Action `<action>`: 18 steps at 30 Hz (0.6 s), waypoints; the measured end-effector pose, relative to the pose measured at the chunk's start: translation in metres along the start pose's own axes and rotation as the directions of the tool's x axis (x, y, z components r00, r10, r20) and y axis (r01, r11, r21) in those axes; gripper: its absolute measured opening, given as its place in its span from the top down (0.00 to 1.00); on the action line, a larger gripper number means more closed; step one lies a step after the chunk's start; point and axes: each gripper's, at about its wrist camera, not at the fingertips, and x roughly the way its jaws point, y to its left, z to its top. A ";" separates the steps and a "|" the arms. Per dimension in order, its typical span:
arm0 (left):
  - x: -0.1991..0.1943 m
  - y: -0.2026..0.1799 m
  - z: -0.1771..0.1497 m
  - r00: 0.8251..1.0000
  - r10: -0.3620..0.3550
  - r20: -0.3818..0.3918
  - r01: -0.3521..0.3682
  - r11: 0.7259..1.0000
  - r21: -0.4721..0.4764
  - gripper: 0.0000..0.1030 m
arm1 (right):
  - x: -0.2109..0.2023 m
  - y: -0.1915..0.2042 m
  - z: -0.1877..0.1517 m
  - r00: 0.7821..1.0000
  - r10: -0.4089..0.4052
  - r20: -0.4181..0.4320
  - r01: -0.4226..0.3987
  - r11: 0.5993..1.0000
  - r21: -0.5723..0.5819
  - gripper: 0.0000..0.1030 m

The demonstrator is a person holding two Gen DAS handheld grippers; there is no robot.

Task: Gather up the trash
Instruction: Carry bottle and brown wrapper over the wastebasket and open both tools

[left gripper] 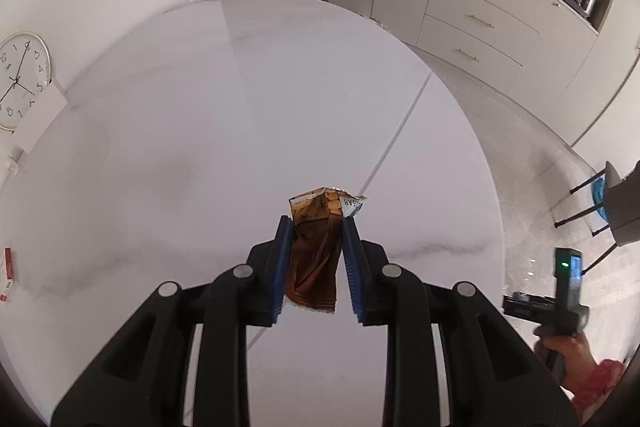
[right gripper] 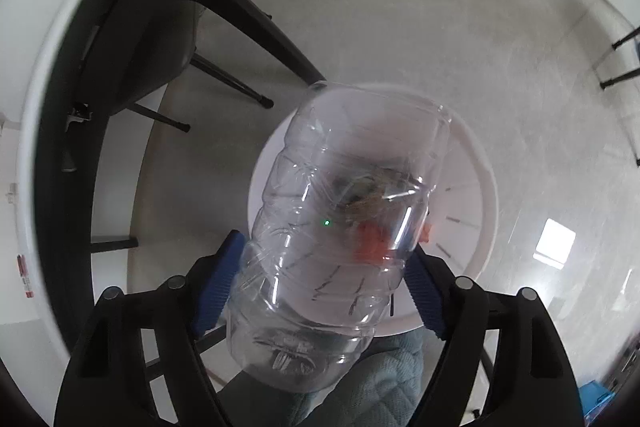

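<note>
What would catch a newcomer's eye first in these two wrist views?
In the left wrist view, the left gripper pinches a crumpled brown wrapper above a white round table. In the right wrist view, a clear plastic bottle fills the middle between the right gripper's blue pads, over a white bin on the floor.

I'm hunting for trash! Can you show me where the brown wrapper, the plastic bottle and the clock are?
brown wrapper [left gripper: 314, 259]: left wrist view, on its creased middle.
plastic bottle [right gripper: 320, 227]: right wrist view, on its ribbed clear side.
clock [left gripper: 20, 83]: left wrist view, on its white face.
</note>
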 end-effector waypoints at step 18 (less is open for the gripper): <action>0.098 -0.304 -0.090 0.905 -0.167 -0.391 0.287 0.918 0.273 0.58 | -0.149 -0.173 -0.042 0.972 0.129 0.195 -0.171 0.961 0.216 0.05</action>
